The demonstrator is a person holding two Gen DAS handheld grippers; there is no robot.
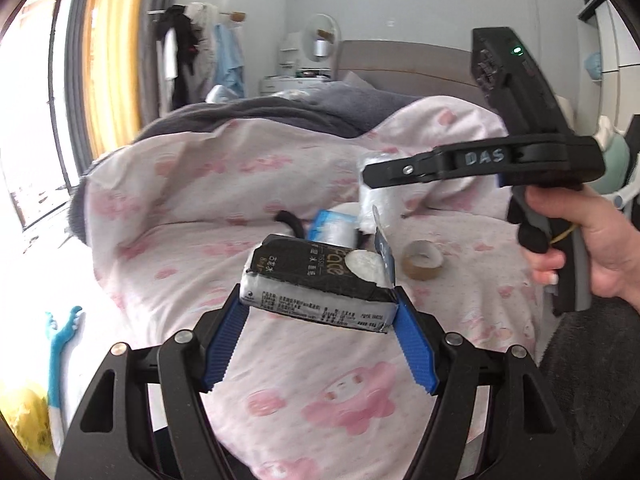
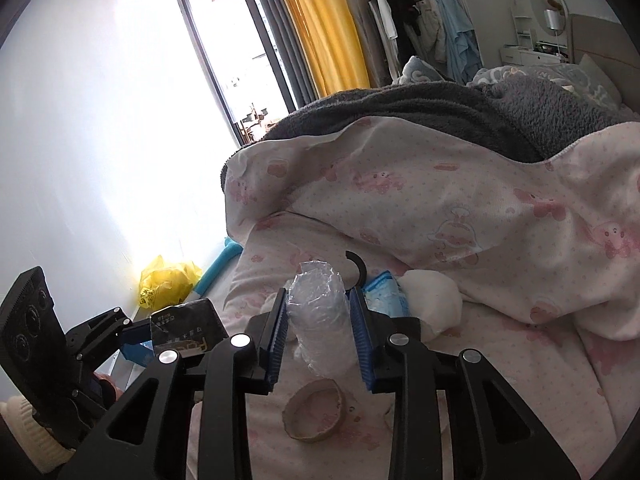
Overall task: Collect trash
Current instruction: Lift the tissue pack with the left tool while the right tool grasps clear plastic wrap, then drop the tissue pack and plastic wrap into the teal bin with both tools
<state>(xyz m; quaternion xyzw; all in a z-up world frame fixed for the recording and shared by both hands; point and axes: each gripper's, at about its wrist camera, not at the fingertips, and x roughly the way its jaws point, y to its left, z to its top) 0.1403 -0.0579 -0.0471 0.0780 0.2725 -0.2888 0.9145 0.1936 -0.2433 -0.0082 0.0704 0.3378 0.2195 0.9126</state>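
We had a bedroom: white wall, glass balcony door (image 2: 236, 48) with a yellow curtain (image 2: 320, 24) beside it, clothes hung on a rack (image 2: 412, 8) further back. Bed (image 1: 280, 360) filled most of both views, covered by a pink-print duvet (image 2: 480, 208) with a grey blanket (image 2: 440, 112) folded back above it. Yellow plastic bag (image 2: 168, 280) sat on the floor by the wall, beside the bed.

Left gripper (image 1: 320, 304) had its fingers spread wide, clamped on the ends of a black tissue pack (image 1: 320, 280), held clear above the duvet. Right gripper (image 2: 318, 316) had its fingers drawn in narrow on a crumpled clear plastic wrap (image 2: 318, 312), also lifted off the bed; a hand (image 1: 592, 248) gripped its handle.

Left on the duvet: a blue-white wipes packet (image 2: 384, 292), a white wad (image 2: 436, 300) next to it, a cardboard tape core (image 2: 314, 408) nearer us, and a small black hook (image 2: 360, 266) behind the wrap.
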